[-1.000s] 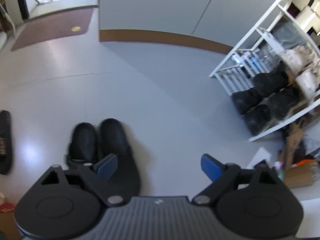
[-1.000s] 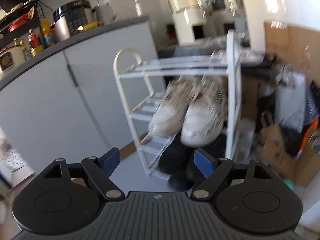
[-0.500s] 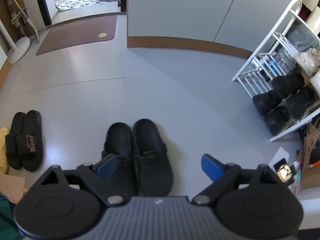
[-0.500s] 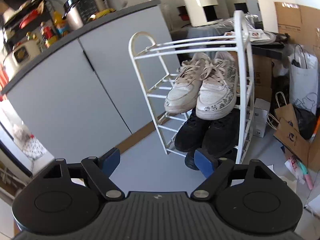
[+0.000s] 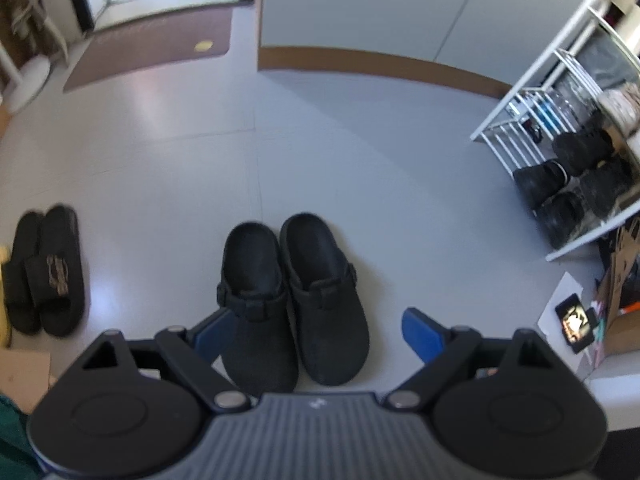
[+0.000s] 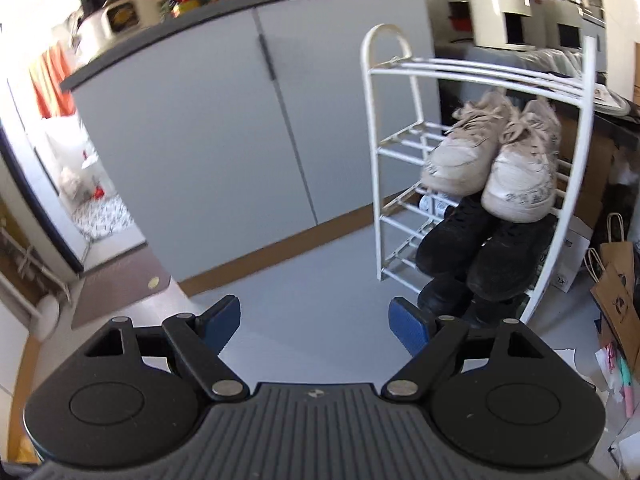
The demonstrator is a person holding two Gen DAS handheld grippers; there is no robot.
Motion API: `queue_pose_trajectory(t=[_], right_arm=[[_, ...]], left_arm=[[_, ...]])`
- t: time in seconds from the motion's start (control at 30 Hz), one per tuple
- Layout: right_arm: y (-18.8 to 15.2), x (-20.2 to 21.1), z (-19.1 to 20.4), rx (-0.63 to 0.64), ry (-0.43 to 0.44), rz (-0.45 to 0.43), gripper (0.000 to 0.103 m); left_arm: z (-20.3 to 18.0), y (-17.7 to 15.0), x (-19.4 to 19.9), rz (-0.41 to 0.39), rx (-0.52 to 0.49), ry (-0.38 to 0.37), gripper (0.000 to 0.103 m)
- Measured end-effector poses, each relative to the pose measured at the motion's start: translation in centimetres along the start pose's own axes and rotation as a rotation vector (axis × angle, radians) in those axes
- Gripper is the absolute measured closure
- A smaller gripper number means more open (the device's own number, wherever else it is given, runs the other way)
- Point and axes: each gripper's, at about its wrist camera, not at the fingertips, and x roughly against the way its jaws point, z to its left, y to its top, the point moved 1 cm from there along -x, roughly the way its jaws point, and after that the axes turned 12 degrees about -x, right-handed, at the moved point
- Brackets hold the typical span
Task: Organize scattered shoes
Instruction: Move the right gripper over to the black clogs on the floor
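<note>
Both grippers spread wide and empty, the left over a pair of black clogs on the floor.

The left gripper (image 5: pixel 318 332) hangs above the clogs (image 5: pixel 294 304), which lie side by side, touching, toes toward the camera, between its parted blue pads (image 5: pixel 422 334) without contact. A pair of black slides (image 5: pixel 44 270) lies well apart at the left edge of the grey floor (image 5: pixel 200 168). The right gripper (image 6: pixel 316 322), jaws apart and holding nothing, faces the white rack (image 6: pixel 576 184). There, white sneakers (image 6: pixel 494 168) sit on a middle shelf, black shoes (image 6: pixel 480 256) just below them, and another dark pair (image 6: pixel 452 300) at the bottom.
</note>
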Motion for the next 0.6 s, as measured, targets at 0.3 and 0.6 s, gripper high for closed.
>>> queue_pose_trajectory(t=[0.3,0.6], right_arm=[[-4.0,-2.4,3.6,0.086,0.041,0.141,0.018],[-6.9,-2.9,5.5,0.197,0.063,0.2,0.017]], left_arm=[[-1.3,0.3,1.0,-0.034,-0.054,-0.056,0.011],[-2.0,0.6,0.4,-0.023,-0.079,-0.011,0.011]])
